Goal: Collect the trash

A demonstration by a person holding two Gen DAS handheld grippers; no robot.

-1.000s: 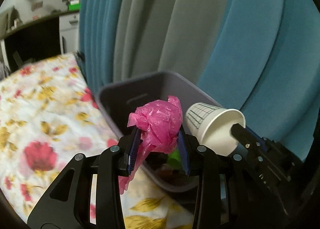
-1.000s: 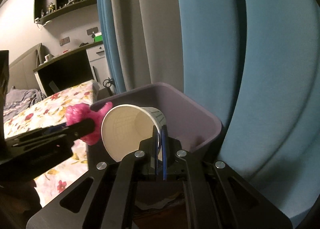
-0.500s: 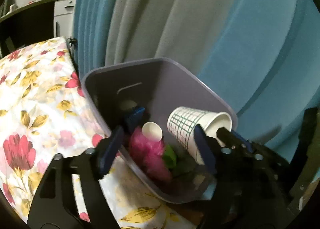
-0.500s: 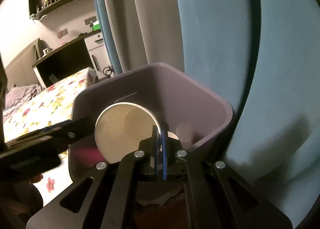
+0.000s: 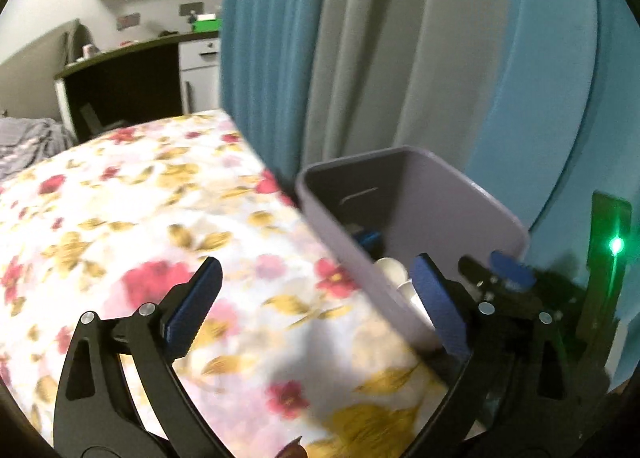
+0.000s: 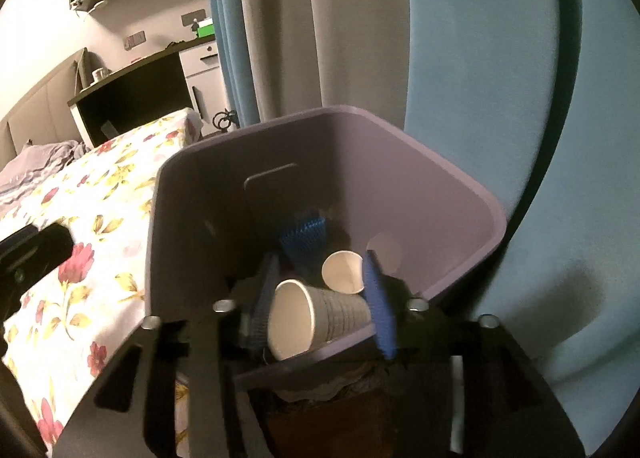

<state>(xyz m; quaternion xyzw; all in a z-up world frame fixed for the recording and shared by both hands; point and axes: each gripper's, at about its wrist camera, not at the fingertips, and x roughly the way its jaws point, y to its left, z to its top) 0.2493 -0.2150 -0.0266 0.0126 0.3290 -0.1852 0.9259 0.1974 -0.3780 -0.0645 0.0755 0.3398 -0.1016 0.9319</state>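
Right hand-held gripper: jaws spread, grasping nothing, poised over the near rim of the bin. Between its fingers lies a paper cup, on its side, mouth facing the camera, white inside, faint grid outside, resting in the bin. Just behind it, a second, smaller cup and a blue ribbed item. Left hand-held gripper: released, empty, over the floral bed cover, the grey-purple bin beside it. Blue and grey curtains hang behind.
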